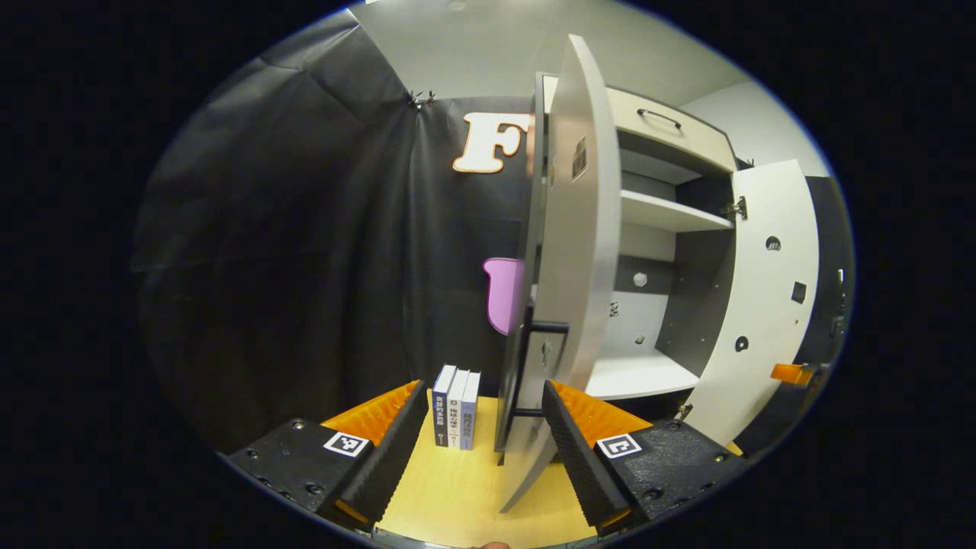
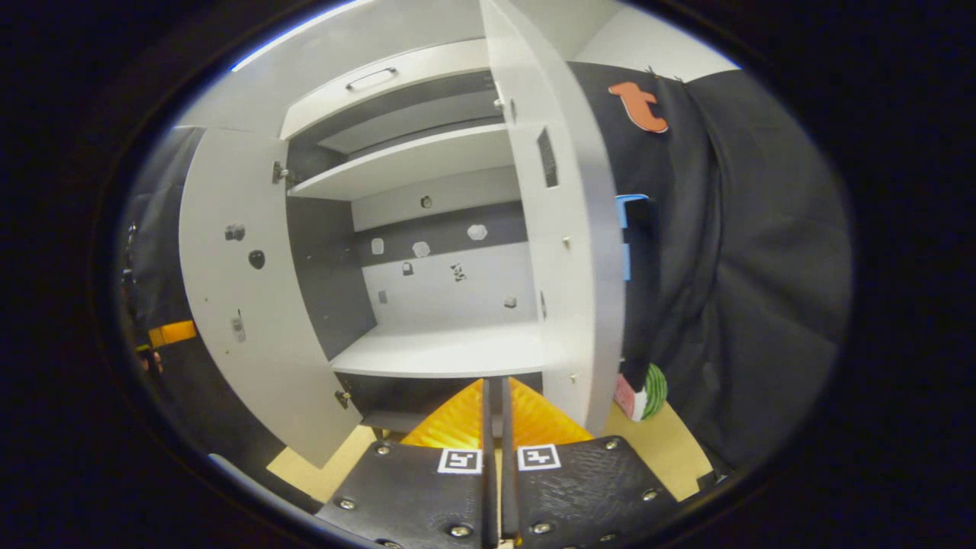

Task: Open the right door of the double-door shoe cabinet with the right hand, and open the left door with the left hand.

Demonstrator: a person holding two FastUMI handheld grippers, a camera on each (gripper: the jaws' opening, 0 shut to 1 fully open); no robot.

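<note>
Jaws on my left gripper (image 1: 482, 450) stand wide apart, with the lower edge of the left door (image 1: 568, 252) between them; whether either finger touches it I cannot tell. Under them lies the yellow wooden bench (image 1: 457, 488), and just beyond the fingertips three books (image 1: 456, 408) stand upright on it, close beside the door's dark handle (image 1: 534, 358). That door is swung out edge-on to me. Past it the cabinet (image 1: 648, 213) is open, with a pale shelf above and a pale floor panel below, and the right door (image 1: 762, 290) hangs open on the far side. Black cloth walls the booth behind, under a grey ceiling.

On my right gripper (image 2: 494, 412) the jaws are together with nothing between them, pointing at the cabinet's lower front. The right door (image 2: 572, 229) stands open just to their right, the left door (image 2: 244, 305) open well apart on the other side. A watermelon-patterned thing (image 2: 644, 393) sits on the bench by the right door's foot.
</note>
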